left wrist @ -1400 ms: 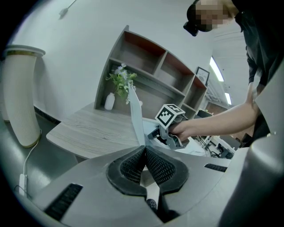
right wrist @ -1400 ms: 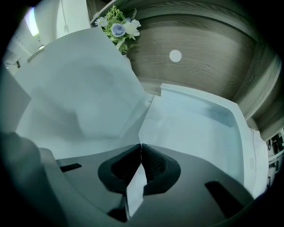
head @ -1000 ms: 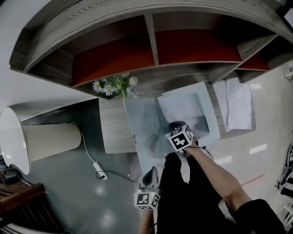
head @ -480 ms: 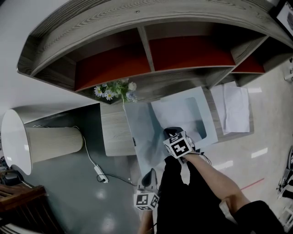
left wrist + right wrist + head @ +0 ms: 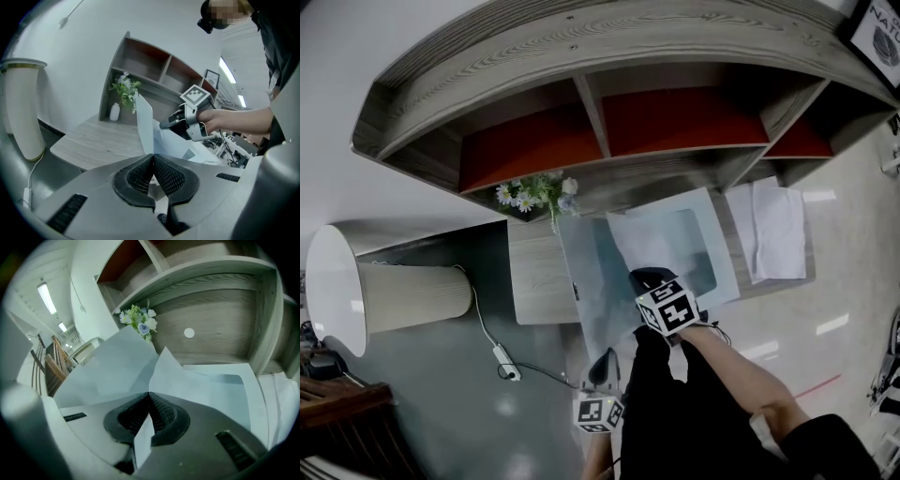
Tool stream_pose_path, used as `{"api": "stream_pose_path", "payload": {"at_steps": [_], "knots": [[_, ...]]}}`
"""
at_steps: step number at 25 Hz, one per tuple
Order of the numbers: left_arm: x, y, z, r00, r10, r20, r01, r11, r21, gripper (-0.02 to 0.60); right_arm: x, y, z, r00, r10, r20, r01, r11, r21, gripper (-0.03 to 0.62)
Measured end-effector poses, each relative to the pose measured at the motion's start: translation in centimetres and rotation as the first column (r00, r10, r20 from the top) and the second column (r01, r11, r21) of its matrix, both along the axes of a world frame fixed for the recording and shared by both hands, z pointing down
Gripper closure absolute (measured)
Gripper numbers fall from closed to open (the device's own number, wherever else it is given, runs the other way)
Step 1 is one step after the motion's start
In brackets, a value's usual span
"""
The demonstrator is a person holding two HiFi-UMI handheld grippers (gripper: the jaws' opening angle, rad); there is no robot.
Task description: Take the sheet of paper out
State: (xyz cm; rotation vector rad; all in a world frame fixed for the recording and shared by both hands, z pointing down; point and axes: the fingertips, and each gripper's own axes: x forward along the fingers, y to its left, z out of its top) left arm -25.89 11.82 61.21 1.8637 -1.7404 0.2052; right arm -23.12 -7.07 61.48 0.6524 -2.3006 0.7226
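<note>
Where the wood-grain tabletop (image 5: 539,291) meets red-backed shelves (image 5: 675,122), right of the flowers (image 5: 534,194), the right gripper (image 5: 149,401) clamps the sheet of paper (image 5: 183,376), the left gripper (image 5: 153,161) the folder flap (image 5: 145,126); the sheet's lower edge is out of sight.

Office-like room dressed as a home study corner.

A pale wooden desk (image 5: 539,281) is standing against a white wall, under a curved shelf unit (image 5: 581,56) with red back panels (image 5: 530,145). A small vase of flowers (image 5: 534,194) is sitting on the desk, and a lamp (image 5: 403,298) with a pale drum shade is standing beside it, its cord (image 5: 487,328) trailing over a glossy floor (image 5: 487,422). Strip lights (image 5: 227,70) are glowing overhead, and a bench (image 5: 225,145) crowded with cables is showing behind.
</note>
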Motion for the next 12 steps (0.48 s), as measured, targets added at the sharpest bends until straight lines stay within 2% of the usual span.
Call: {"api": "stream_pose_path", "payload": {"at_steps": [12], "knots": [[1.8,-0.8,-1.1,0.999,-0.004,0.047,0.002,1.0,0.026,0.569,2.8,-0.1,-5.0,0.995,0.016,0.103,-0.018,1.0,0.019,0.582]]}}
